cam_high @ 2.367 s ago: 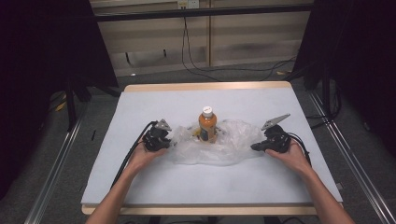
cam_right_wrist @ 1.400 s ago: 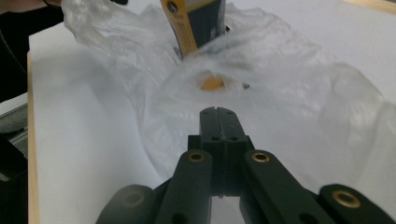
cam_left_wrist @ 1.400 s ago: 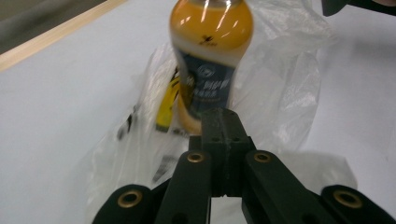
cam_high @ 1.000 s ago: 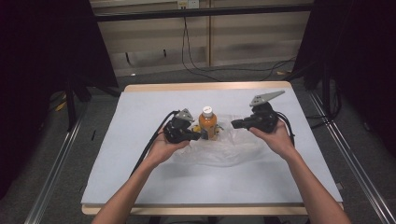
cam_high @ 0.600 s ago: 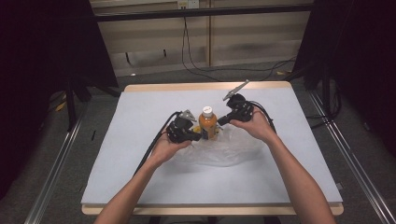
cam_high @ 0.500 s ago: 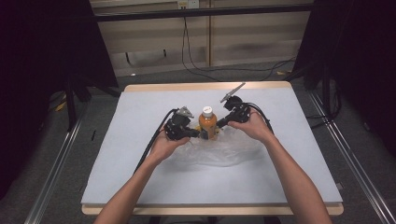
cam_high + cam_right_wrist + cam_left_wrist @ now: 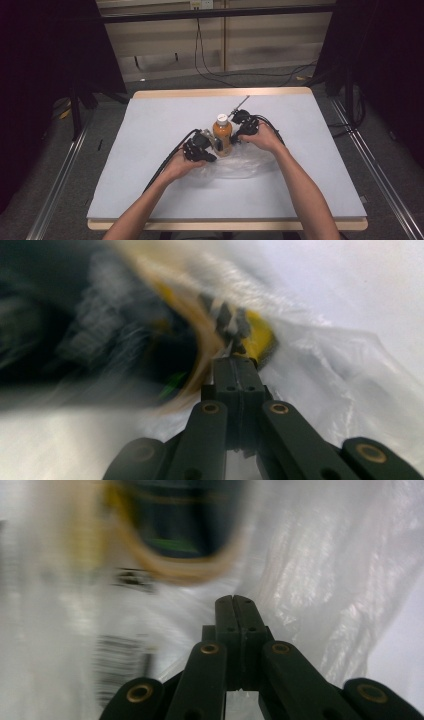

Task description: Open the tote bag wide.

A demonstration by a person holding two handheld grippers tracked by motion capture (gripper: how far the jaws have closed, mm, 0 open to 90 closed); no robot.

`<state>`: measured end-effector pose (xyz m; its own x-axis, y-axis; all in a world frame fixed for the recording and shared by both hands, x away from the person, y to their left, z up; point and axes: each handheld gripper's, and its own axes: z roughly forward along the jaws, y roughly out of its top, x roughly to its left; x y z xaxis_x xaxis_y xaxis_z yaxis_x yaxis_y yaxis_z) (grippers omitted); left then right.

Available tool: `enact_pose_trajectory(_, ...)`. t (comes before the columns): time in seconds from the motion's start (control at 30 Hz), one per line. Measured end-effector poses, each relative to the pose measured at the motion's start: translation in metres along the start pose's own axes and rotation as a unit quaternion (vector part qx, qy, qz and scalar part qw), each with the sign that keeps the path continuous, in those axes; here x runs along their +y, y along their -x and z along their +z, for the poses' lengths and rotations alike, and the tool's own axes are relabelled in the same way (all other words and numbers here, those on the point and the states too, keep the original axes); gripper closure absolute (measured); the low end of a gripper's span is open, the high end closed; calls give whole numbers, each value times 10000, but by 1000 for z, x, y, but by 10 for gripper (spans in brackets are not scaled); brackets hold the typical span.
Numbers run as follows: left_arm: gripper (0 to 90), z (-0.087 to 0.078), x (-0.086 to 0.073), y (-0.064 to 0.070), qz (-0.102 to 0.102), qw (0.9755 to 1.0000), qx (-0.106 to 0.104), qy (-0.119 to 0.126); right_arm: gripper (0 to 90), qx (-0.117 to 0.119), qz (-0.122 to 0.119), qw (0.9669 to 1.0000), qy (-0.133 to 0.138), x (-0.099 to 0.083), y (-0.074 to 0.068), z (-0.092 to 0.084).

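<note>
An orange-filled bottle [image 7: 222, 136] with a white cap stands upright inside a clear plastic bag [image 7: 242, 166] at the table's middle. My left gripper [image 7: 215, 145] is pressed to the bottle's left side, jaws shut on the bag's film. At the bottle's right side, my right gripper [image 7: 235, 138] is shut on the film too. In the left gripper view the shut jaws of the left gripper [image 7: 234, 600] point at the blurred bottle [image 7: 180, 525] through the bag [image 7: 320, 570]. The right gripper [image 7: 234, 363] holds crumpled bag [image 7: 345, 390] film against the bottle [image 7: 170, 360].
The pale blue table [image 7: 150, 120] has a wooden rim and open surface all round the bag. Cables trail from both grippers along the forearms. Dark stands and floor cables lie beyond the far edge.
Both grippers have come in from the bag's outer sides to the bottle, drawing the bag's edges up against it. The bottle has stayed upright in place.
</note>
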<state>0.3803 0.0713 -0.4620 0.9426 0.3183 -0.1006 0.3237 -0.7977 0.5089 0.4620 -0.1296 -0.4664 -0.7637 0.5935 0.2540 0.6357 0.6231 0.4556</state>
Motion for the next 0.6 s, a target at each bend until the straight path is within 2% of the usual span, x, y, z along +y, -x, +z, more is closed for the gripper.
enact_pose_trajectory(0.03, 900, 1, 2, 13, 254, 9996, -22, -80, 900, -99, 88, 9999, 61, 6, 4, 3)
enact_pose_trajectory(0.07, 900, 1, 2, 13, 254, 9996, -22, -80, 900, -99, 88, 9999, 61, 6, 4, 3)
enact_pose_trajectory(0.1, 900, 1, 2, 22, 317, 9994, -43, -123, 900, -209, 133, 9996, 104, 13, 8, 5)
enact_pose_trajectory(0.13, 900, 1, 2, 28, 486, 9987, -31, -165, 900, -270, 159, 9995, 88, 16, 10, 6)
enact_pose_trajectory(0.2, 900, 2, 1, 42, 569, 9982, -10, -190, 900, -296, 203, 9993, 102, 20, 13, 7)
enact_pose_trajectory(0.23, 900, 1, -1, 54, 680, 9974, -46, -221, 900, -361, 305, 9988, 157, 25, 18, 9)
enact_pose_trajectory(0.3, 900, 0, -3, 63, 805, 9964, -70, -255, 900, -467, 374, 9980, 211, 31, 23, 11)
enact_pose_trajectory(0.4, 900, 0, -5, 69, 792, 9966, -86, -222, 900, -521, 418, 9975, 245, 37, 27, 14)
enact_pose_trajectory(0.43, 900, -1, -7, 70, 814, 9962, -185, -253, 900, -618, 453, 9967, 258, 42, 29, 15)
enact_pose_trajectory(0.5, 900, -2, -8, 71, 776, 9965, -223, -222, 900, -661, 480, 9963, 253, 44, 31, 16)
enact_pose_trajectory(0.53, 900, -2, -8, 71, 878, 9956, -206, -254, 900, -770, 567, 9951, 251, 48, 34, 17)
enact_pose_trajectory(0.6, 900, -2, -9, 75, 895, 9955, -224, -232, 900, -812, 630, 9943, 274, 50, 36, 18)
